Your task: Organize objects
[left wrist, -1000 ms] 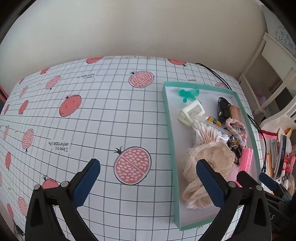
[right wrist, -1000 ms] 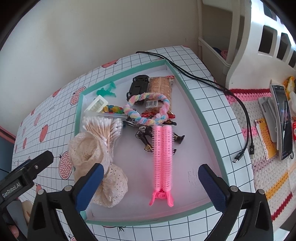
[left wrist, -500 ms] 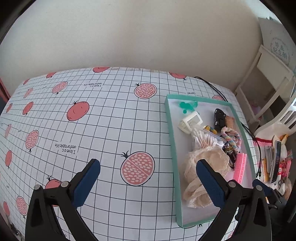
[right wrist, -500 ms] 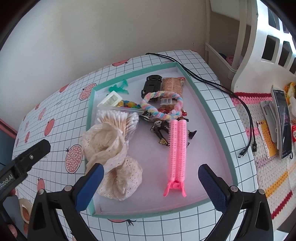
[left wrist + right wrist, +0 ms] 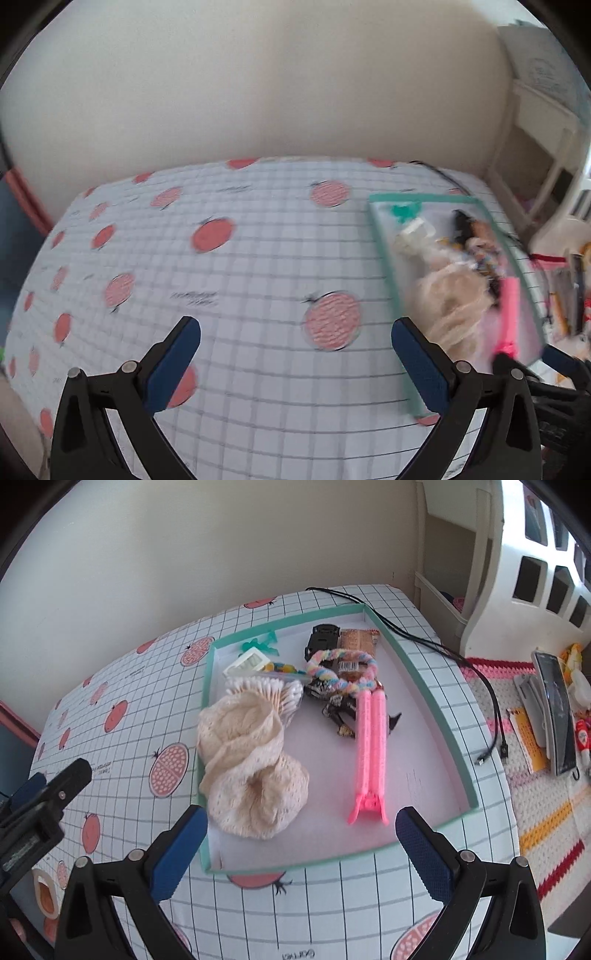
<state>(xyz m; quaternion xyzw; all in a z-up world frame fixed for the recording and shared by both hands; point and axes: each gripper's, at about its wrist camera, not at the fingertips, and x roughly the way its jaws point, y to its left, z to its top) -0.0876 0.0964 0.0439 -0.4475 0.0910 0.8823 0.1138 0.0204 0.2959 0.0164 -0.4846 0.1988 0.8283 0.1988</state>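
My right gripper (image 5: 297, 840) hangs over the near edge of the teal-rimmed tray (image 5: 424, 686), fingers spread wide with nothing between them. The left gripper (image 5: 295, 345) is the same, fingers released and empty, over bare bench (image 5: 240, 280) with the pomegranate-print cloth; that view is pretty blurry. In the tray: a cream lace cloth (image 5: 251, 771) bunched at the left side, a pink hair clip (image 5: 369, 753) lying lengthwise beside it, cotton swabs (image 5: 273, 692), and a pastel braided ring (image 5: 343, 672) further back. A black cable (image 5: 443, 650) runs past the tray's right rim.
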